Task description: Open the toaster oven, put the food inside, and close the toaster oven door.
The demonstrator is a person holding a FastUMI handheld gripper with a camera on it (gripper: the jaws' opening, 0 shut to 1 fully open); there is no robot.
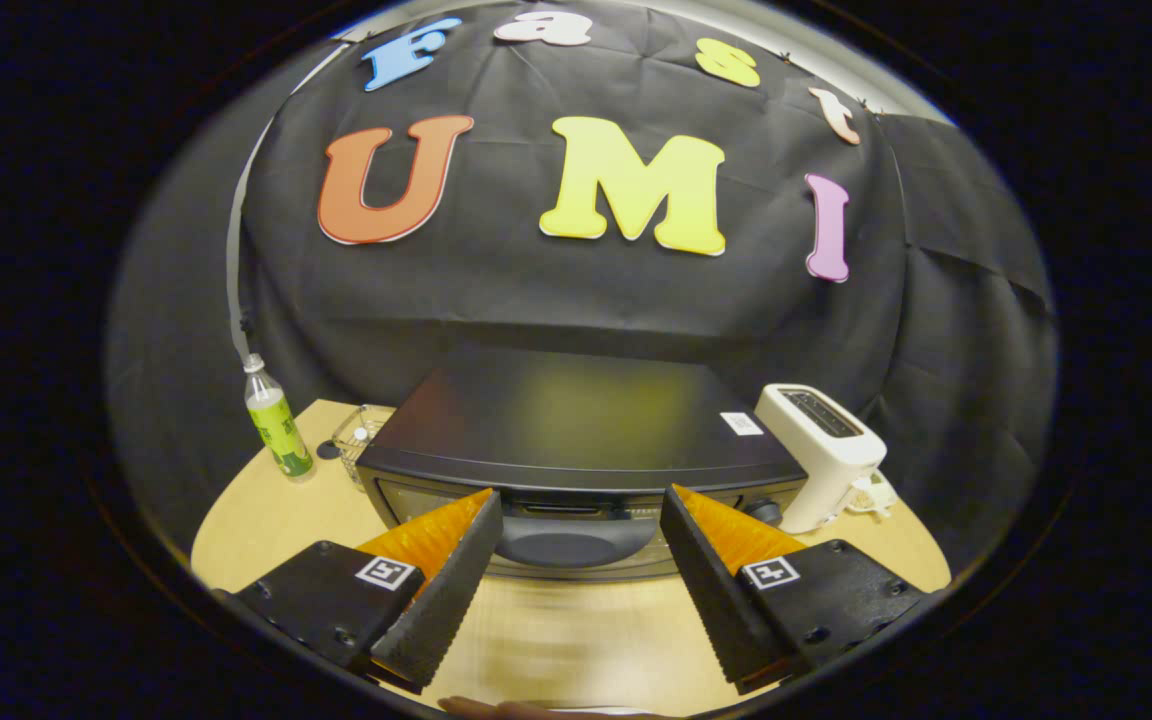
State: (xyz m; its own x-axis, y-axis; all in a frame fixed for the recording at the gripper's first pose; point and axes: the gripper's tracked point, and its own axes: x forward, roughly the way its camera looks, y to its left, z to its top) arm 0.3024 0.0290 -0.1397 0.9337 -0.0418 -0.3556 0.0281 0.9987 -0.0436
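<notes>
Oven [576,430] sits on the table [266,500] with its front toward the gripper [581,510]; long axis runs left to right, across the line of the fingers. It stands just ahead of the fingertips, roughly centred between them, the top edge of its front level with the tips. No contact seen between fingers and oven.

Gripper fingers are spread wide apart with nothing held between them; bare table surface shows in the gap, somewhat blurred.

Oven appearance: dark, boxy casing with a flat glossy top that carries a dull yellowish reflection and a small white label [741,423] near its right rear corner. The front shows a glass door [416,497], seemingly closed, a rounded dark handle [561,545] at the middle between the fingers, and a knob [764,512] on the right side by the right fingertip.

Left of the oven: a clear container [356,440] touching or just beside its corner, and farther left a bottle [276,420] with green label, upright. Right of the oven, just beside it: a white toaster [821,450], with a cord [876,495] behind it.
</notes>
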